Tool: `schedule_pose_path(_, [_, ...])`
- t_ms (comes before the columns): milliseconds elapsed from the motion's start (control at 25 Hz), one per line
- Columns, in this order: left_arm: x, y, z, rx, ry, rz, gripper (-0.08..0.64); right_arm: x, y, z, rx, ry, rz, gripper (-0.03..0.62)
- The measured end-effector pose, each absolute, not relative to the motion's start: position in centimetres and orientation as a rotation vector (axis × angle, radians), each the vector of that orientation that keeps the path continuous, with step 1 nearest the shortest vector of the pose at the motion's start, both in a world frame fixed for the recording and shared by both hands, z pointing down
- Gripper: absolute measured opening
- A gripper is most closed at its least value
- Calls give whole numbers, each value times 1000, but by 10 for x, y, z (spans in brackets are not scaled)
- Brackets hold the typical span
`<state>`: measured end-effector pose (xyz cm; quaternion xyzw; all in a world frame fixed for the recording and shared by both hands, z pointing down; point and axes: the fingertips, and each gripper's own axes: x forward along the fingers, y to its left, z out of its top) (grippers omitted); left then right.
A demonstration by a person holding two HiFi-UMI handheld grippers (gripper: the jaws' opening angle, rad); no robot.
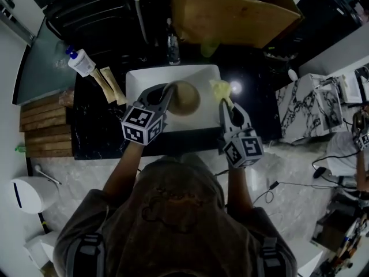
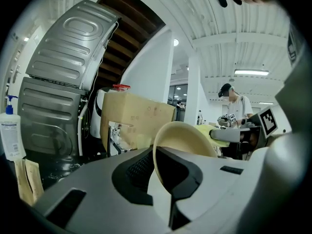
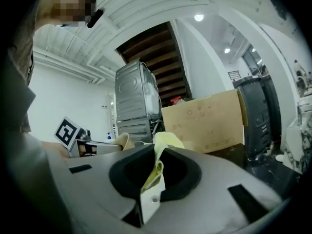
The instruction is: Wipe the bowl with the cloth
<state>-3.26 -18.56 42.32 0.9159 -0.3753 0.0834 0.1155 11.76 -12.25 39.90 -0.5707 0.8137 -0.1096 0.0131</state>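
Observation:
A tan bowl [image 1: 184, 97] is held on edge over the white sink [image 1: 138, 78], its rim clamped in my left gripper [image 1: 166, 92]. The left gripper view shows the bowl [image 2: 183, 138] tilted up between the jaws, its hollow facing right. My right gripper [image 1: 226, 104] is shut on a pale yellow cloth [image 1: 221, 89], just right of the bowl and apart from it. The cloth [image 3: 161, 155] sticks up from between the jaws in the right gripper view, and the bowl [image 3: 122, 141] shows at the left.
A soap pump bottle [image 1: 81, 62] and wooden utensils [image 1: 109, 85] lie left of the sink on the black counter [image 1: 98, 131]. A glass bottle [image 1: 172, 45] and a cardboard box [image 1: 230, 10] stand behind the sink. Wooden steps [image 1: 41, 126] are far left.

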Motion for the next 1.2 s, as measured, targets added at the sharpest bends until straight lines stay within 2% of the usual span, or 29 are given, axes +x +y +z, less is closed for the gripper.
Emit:
schedule_pose_path(480, [-43,-208,452,2627,-1191,376,20,90,-172,390,-1435,2770,-358,21])
schedule_pose_path(760, [-23,-215,465,2654,-1180,437,20,61,-186,390,-1263,2872,-377,21])
schedule_pose_path(1200, [13,-216,462,2729,-1085,463,20,56,-209,395,-1152,2968,-382,21])
